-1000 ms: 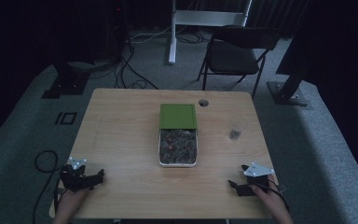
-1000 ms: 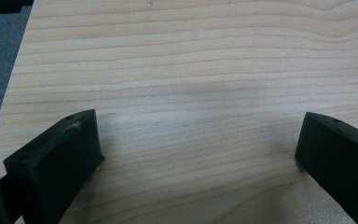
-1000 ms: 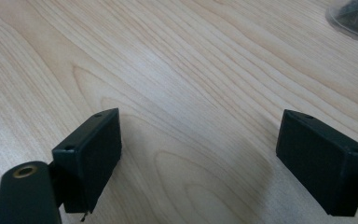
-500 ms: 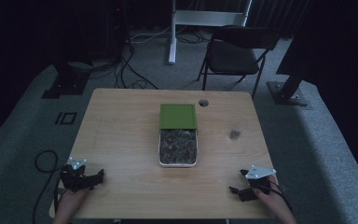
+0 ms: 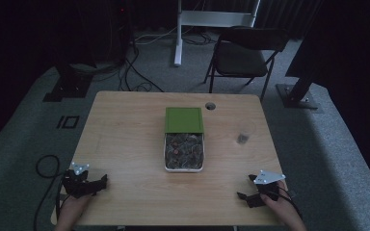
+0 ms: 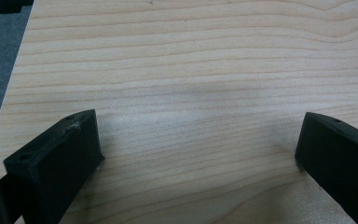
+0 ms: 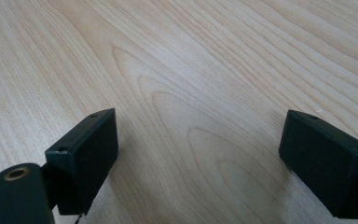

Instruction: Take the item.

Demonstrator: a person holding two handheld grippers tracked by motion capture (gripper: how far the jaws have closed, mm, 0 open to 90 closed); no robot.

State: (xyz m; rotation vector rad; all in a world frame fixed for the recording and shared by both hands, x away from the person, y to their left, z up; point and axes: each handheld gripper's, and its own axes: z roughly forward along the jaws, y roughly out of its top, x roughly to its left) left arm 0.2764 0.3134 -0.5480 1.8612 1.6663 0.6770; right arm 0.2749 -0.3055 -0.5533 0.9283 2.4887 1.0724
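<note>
A white tray (image 5: 164,155) of small brownish pieces lies at the middle of the wooden table (image 5: 125,144), with a green lid (image 5: 184,119) resting over its far end. My left gripper (image 5: 102,182) rests at the near left corner, held by a hand, its jaws wide apart over bare wood (image 6: 196,116). At the near right edge my right gripper (image 5: 244,192) is also open, nothing between its jaws, bare wood (image 7: 196,116) below. Both are far from the tray.
A small clear cup (image 5: 243,138) stands right of the tray. A round cable hole (image 5: 210,106) sits near the table's far edge. Behind the table stand a folding chair (image 5: 243,55) and stand legs on grey carpet; a cable (image 5: 46,166) loops at the left.
The right gripper has drifted slightly toward the near edge of the table. The left gripper has barely moved.
</note>
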